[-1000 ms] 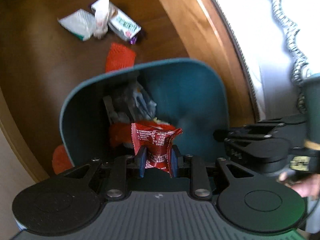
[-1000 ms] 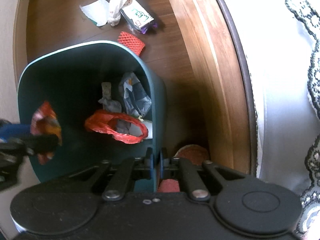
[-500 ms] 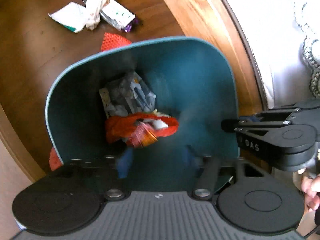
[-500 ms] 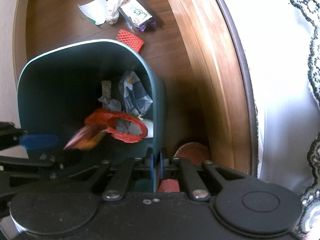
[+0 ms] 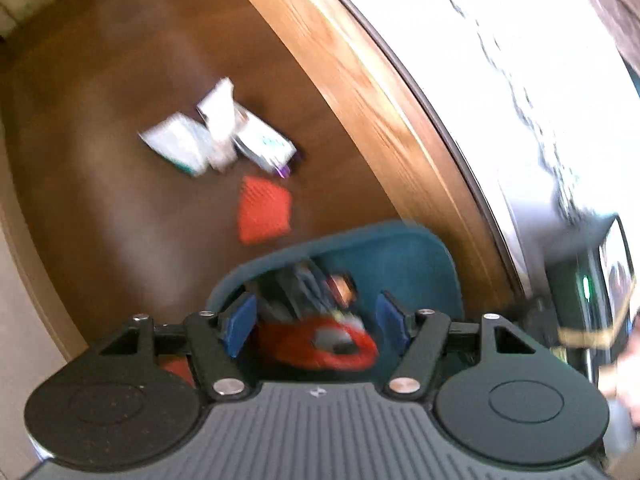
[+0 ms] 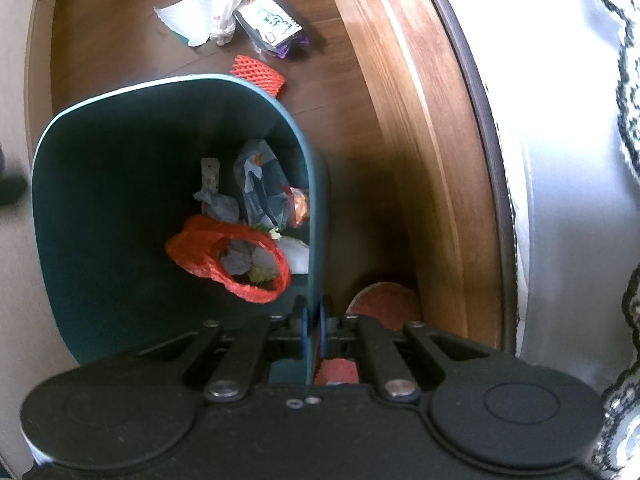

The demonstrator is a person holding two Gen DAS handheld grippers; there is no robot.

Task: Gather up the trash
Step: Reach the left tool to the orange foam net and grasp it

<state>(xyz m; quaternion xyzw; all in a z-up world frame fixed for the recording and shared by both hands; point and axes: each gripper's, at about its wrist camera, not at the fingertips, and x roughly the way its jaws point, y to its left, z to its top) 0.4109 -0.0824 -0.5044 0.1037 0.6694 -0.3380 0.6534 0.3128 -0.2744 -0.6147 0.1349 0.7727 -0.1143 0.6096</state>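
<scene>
A dark teal trash bin stands on the wooden floor; it also shows in the left wrist view. Inside lie a red plastic bag, grey wrappers and a red-orange snack wrapper. My left gripper is open and empty above the bin's mouth. My right gripper is shut on the bin's right wall at the rim. On the floor beyond the bin lie a red foam net, white tissue and paper and a white-green packet.
A wooden bed frame edge runs along the right, with white lace-trimmed bedding above it. A reddish slipper lies between bin and frame. A pale wall borders the left.
My left gripper opened and let go of the red snack wrapper, which fell into the bin. The left gripper then pulled back and up. The right gripper kept its hold.
</scene>
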